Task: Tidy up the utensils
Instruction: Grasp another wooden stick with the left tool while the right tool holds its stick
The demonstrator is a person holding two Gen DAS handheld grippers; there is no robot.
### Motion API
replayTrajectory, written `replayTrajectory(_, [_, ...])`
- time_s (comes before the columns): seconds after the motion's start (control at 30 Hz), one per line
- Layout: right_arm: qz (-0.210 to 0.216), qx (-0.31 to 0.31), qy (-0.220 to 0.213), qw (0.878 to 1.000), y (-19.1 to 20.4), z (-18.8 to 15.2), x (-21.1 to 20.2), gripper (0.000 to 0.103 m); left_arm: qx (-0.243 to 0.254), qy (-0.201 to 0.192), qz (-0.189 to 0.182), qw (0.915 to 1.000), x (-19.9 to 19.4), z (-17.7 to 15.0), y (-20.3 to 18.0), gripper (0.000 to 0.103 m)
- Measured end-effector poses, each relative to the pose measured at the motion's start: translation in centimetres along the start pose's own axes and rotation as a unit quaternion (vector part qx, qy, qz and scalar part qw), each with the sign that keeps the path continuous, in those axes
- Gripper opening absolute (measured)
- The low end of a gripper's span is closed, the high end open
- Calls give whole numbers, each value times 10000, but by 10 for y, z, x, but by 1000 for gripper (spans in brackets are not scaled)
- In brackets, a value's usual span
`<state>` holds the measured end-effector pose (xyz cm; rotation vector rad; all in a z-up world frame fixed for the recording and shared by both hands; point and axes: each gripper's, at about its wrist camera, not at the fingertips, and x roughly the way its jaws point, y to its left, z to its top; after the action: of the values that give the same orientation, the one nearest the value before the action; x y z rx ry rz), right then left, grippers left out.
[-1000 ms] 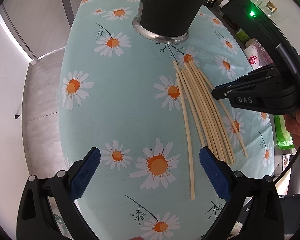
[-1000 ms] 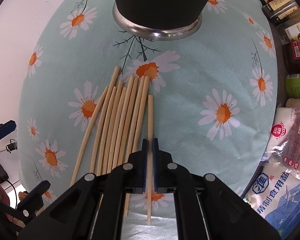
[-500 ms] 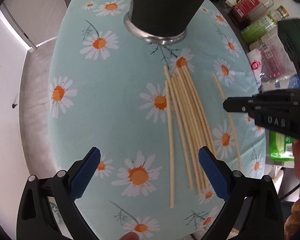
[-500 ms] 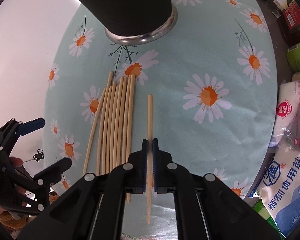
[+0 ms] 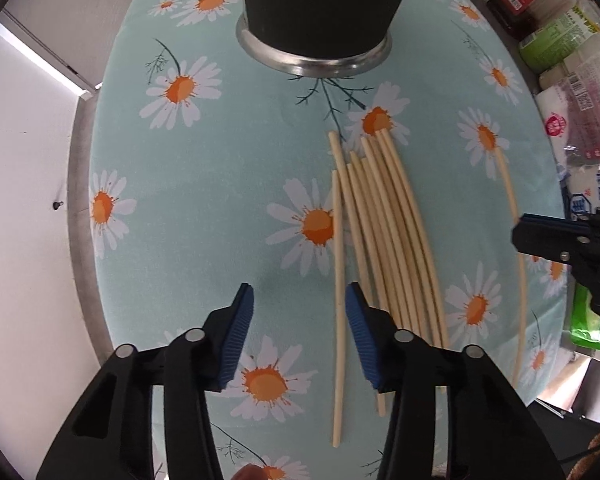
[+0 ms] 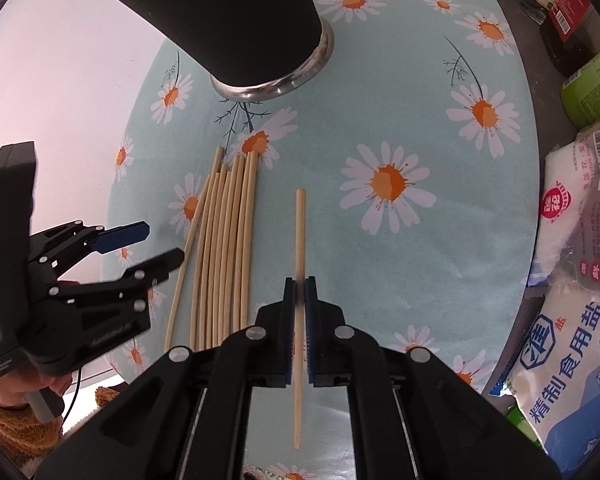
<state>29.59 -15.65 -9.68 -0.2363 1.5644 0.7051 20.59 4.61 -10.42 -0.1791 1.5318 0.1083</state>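
Table (image 5: 228,184): it wears a pale teal cloth with white and orange daisies, and carries all the things below.
Holder (image 5: 316,8): a black cup with a metal ring at its foot; it stands at the far end of the table, beyond the tips of the chopsticks.
Packets (image 6: 568,320): bags of salt and some bottles lie along the right edge of the table.
Chopsticks (image 5: 384,236): a bundle of pale wooden sticks lies flat on the cloth, side by side, tips toward the holder.
Outer stick (image 5: 339,300): it lies at the left side of the bundle, a little apart from the others.
Single stick (image 6: 299,240): it is apart from the bundle, to the right of it.
Left claw (image 5: 298,336): its jaws are closing; the outer stick lies between the blue pads, just beside the right pad, and I cannot tell if the pad touches it.
Right claw (image 6: 299,312): fully closed, the pads press the single stick near its middle.
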Motion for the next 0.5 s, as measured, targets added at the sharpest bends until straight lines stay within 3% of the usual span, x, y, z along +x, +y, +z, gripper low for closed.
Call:
replayTrajectory(0.07, [17, -18, -19, 10000, 1, 1, -7, 6, -16, 61, -30, 10000, 3, 2, -4, 37])
replayTrajectory(0.33, [117, -125, -18, 9999, 2, 2, -10, 6, -27, 59, 86, 9999, 11, 7, -23, 32])
replayTrajectory(0.5, [167, -176, -21, 9997, 0, 1, -9, 6, -24, 95, 180, 9998, 13, 7, -33, 17])
